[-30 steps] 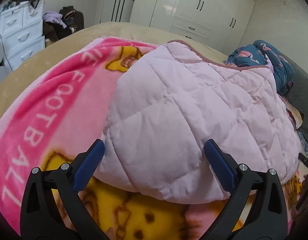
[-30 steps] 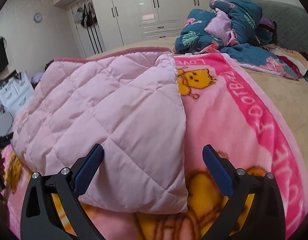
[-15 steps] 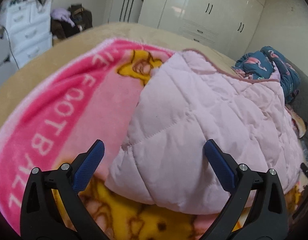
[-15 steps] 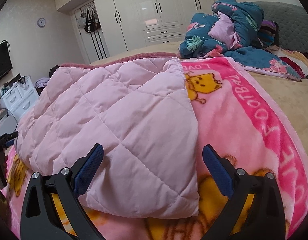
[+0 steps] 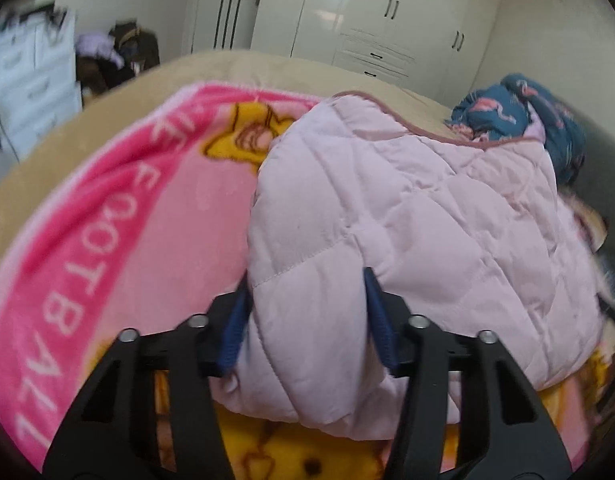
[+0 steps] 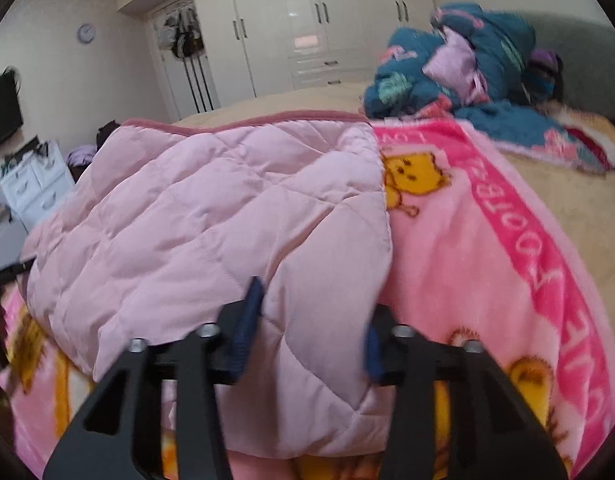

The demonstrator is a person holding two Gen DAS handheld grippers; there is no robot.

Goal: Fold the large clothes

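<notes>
The soft, puffy, light-looking quilt (image 5: pixel 387 220), spread on the pink blanket (image 5: pixel 119 216), is pinched at its near corners, toward 6 o'clock, by left gripper (image 5: pixel 307 312) and right gripper (image 6: pixel 311 328), whose jaws have just been closing onto the padding.

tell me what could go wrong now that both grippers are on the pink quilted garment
1. The left gripper and right gripper, whose jaws have just been closing, pinch only puffy near corners of the pale pink quilted garment; the slick padding could slip out when lifted.
2. The garment lies on the bright pink fleece cartoon blanket; a deep pinch might drag that along.
3. Uneven lifting could skew the fold.
</notes>
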